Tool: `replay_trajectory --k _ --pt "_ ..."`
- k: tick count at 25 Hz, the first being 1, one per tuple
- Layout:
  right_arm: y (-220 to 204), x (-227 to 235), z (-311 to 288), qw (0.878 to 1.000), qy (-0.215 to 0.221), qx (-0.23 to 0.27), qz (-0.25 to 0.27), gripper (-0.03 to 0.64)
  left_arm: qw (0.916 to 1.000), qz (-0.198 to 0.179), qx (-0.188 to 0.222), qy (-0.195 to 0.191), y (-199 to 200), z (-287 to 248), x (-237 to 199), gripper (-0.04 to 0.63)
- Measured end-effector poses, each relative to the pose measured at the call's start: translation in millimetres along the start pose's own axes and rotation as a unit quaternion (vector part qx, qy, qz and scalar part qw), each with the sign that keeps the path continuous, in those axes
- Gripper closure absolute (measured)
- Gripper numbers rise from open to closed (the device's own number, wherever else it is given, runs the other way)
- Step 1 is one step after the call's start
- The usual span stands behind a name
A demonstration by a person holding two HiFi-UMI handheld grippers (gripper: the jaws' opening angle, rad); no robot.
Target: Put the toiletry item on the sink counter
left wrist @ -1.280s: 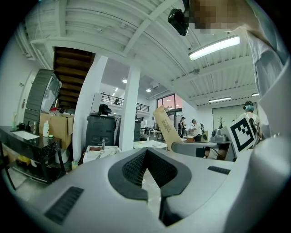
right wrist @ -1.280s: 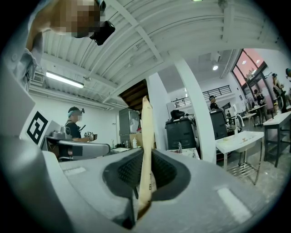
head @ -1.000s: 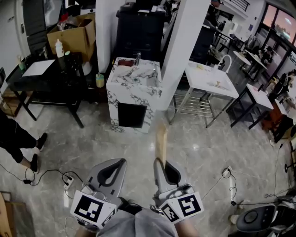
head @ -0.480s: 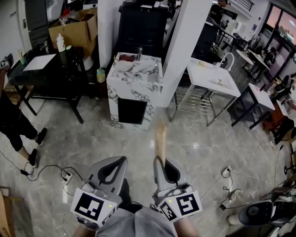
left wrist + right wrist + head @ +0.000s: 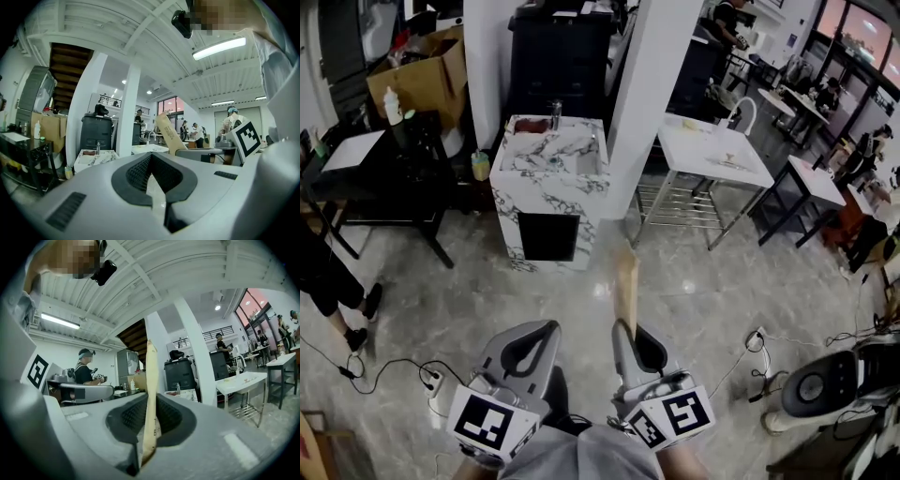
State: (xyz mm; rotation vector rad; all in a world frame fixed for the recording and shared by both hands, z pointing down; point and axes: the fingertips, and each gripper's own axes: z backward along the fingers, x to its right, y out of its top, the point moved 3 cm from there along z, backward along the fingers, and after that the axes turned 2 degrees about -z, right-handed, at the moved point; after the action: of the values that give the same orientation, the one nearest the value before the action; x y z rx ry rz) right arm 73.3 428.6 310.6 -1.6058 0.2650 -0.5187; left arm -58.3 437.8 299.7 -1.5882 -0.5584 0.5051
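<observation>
Currently right gripper (image 5: pixel 625 330) pinches toiletry tube (image 5: pixel 626 281); left gripper (image 5: pixel 546 330) closed.

A white pillar (image 5: pixel 642 103) rises mid-room, with a tall black cabinet (image 5: pixel 562 56) just to its left and a white table (image 5: pixel 717 155) on metal legs to its right; further left stands a black table (image 5: pixel 370 183), with a white bottle (image 5: pixel 391 105) and an open cardboard box (image 5: pixel 422 80) behind it. A person's dark-clad leg (image 5: pixel 328 281) shows at the left edge; a black cable (image 5: pixel 389 361) trails over the marble floor (image 5: pixel 722 291) to a power strip (image 5: pixel 439 386); a round grey machine (image 5: pixel 823 389) sits far right.
</observation>
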Motion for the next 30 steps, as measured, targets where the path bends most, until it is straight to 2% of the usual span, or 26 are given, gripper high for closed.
replay_trajectory --k 10,24,27,30 --pt "17.0 38.9 -71.5 1.0 -0.02 -0.002 0.009 0.589 0.9995 0.006 0.013 -0.027 10.9 -75.4 -53.2 0.592" --pt "44.0 80.3 -176.3 0.999 -0.039 0.019 0.014 0.589 0.9978 -0.01 0.03 -0.058 33.6 -169.2 -134.1 0.592" --pt "45.2 86.9 -195.3 0.999 -0.046 0.022 0.013 0.589 0.9976 0.015 0.022 -0.063 37.3 -182.6 -146.0 0.592" --pt "44.8 91.5 -210.5 0.998 -0.051 0.024 0.009 0.589 0.9973 -0.009 0.028 -0.067 34.3 -192.0 -162.9 0.592"
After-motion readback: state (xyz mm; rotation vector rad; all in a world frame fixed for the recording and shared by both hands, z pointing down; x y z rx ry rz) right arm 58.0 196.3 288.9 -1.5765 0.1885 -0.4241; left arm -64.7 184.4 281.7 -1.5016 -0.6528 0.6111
